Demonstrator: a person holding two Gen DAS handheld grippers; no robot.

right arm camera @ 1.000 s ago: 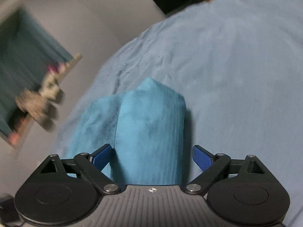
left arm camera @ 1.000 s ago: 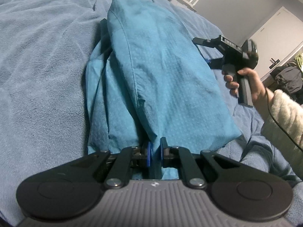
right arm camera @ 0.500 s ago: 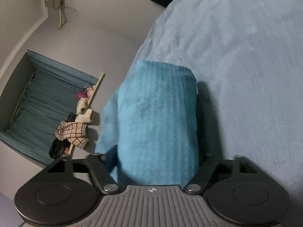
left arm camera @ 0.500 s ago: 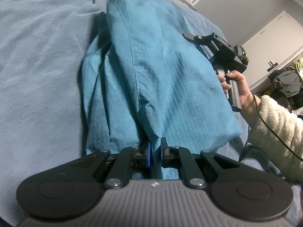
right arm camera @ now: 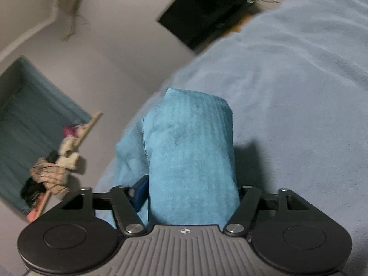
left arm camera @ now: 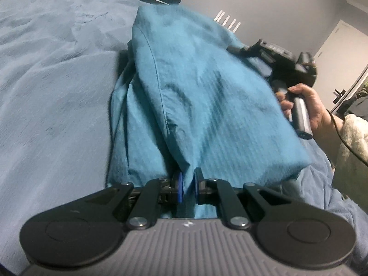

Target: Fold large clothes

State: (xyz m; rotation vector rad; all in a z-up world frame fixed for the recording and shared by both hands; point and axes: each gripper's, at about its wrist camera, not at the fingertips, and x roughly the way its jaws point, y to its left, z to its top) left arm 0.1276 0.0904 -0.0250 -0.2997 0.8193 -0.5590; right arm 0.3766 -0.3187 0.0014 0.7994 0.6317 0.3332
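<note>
Blue fleecy bedding [left arm camera: 57, 87] fills most of both wrist views, and on it lies a teal garment [left arm camera: 197, 96], already gathered into a long, thick bundle of several layers. Nearest in the left wrist view, the left gripper [left arm camera: 186, 187] has its jaws nearly shut, pinching a thin fold at the bundle's near end between its two blue pads [left arm camera: 179, 189]. From that pinch the cloth runs away up the bed, with a stitched seam curving along its left side and looser layers spilling out lower on the left. Farther off, at the bundle's right edge, a person's hand [left arm camera: 306, 105] with a pale fluffy sleeve [left arm camera: 352, 138] holds the right gripper [right arm camera: 192, 192] close against the cloth. In the right wrist view, that gripper's jaws stand wide and are opening, with a thick wad of the garment filling the gap between them; one blue pad [right arm camera: 140, 192] shows on the left just beside the cloth, but whether it presses the fabric cannot be told, and the other pad is hidden behind the wad. Beyond the cloth are more bedding, a grey wall [right arm camera: 119, 41], a dark screen [right arm camera: 207, 9] and a teal curtain [right arm camera: 34, 126] with small soft items [right arm camera: 57, 168] on a ledge. As a judgement, the folding looks well under way: the garment is already narrowed lengthwise, while a final fold across its length and some tidying of the loose left layers seem to be left.
</note>
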